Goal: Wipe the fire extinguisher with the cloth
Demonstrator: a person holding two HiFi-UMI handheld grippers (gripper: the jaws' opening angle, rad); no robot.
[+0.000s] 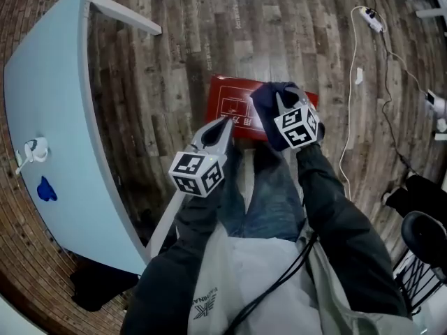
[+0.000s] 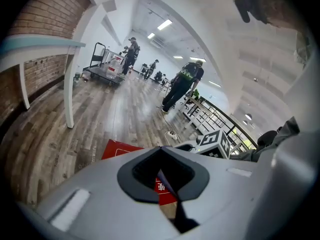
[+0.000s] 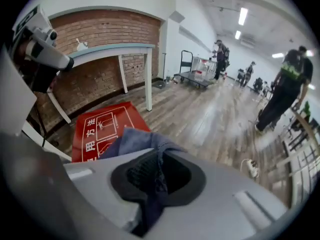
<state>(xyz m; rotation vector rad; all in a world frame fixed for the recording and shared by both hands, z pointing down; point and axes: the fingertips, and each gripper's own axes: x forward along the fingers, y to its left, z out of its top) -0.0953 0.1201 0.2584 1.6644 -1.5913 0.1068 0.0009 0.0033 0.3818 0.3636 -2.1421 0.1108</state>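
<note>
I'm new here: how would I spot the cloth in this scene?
On the wooden floor, in front of the person's knees, lies a flat red box with white print. Over its right end the right gripper pinches the cloth. It is dark blue, soft and crumpled, unlike the hard red box beneath.

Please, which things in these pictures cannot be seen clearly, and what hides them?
Head view: the cloth and the right gripper cover part of the red box.
Head view: the white item on the table is too small to name.
Left gripper view: the left gripper's body hides most of the red box.
</note>
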